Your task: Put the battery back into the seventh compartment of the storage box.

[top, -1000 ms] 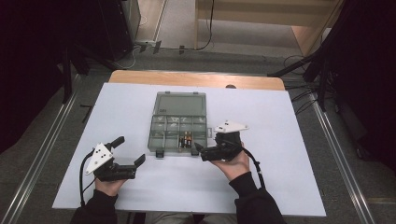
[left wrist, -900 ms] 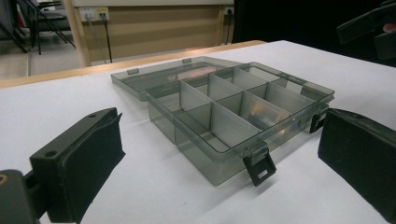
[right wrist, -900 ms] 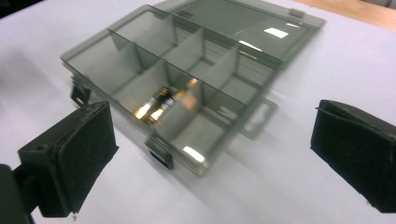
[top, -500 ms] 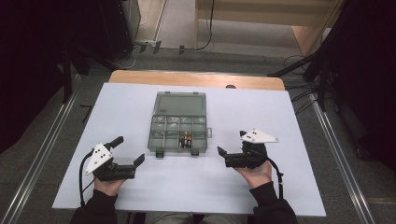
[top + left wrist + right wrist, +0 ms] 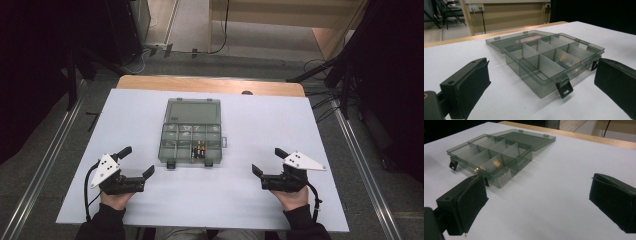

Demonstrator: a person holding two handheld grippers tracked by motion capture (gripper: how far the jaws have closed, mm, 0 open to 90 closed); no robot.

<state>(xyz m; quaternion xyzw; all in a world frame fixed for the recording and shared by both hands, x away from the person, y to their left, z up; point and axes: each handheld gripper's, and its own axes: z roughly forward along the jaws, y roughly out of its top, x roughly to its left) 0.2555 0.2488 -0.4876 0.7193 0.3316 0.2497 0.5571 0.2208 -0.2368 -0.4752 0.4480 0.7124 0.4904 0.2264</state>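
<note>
- Smoke-grey clear plastic compartment box (image 5: pixel 192 137) lies open on the white table top (image 5: pixel 260 125), near its middle, with the flat lid (image 5: pixel 194 110) folded back flat on the far side of the box.
- Thin partition walls split the tray of the box into small cells; in the high view, a few small cylinder-shaped batteries with orange and dark bands (image 5: pixel 199 149) sit in a cell of the near row, right of the box's centre.
- Two small dark latches (image 5: pixel 171 163) hang off the near edge of the box, one toward each near corner; the left gripper view shows one of them (image 5: pixel 564 89) tipped down onto the table top.
- Black two-jaw left gripper (image 5: pixel 135 163) rests on the table top near and to the left of the box, well apart from it, held by a hand (image 5: pixel 116 199) in a dark sleeve. Its jaws stand wide apart with nothing between them, and they point toward the box's near left corner.
- Black two-jaw right gripper (image 5: pixel 268 161) rests near and to the right of the box, also well apart from it, held by the other hand (image 5: pixel 291 196). Its jaws stand wide apart and hold nothing.
- Both grippers carry a pale grey three-cornered plate on top.
- Beyond the box, a strip of bare wooden table edge (image 5: pixel 210 85) shows past the white top.
</note>
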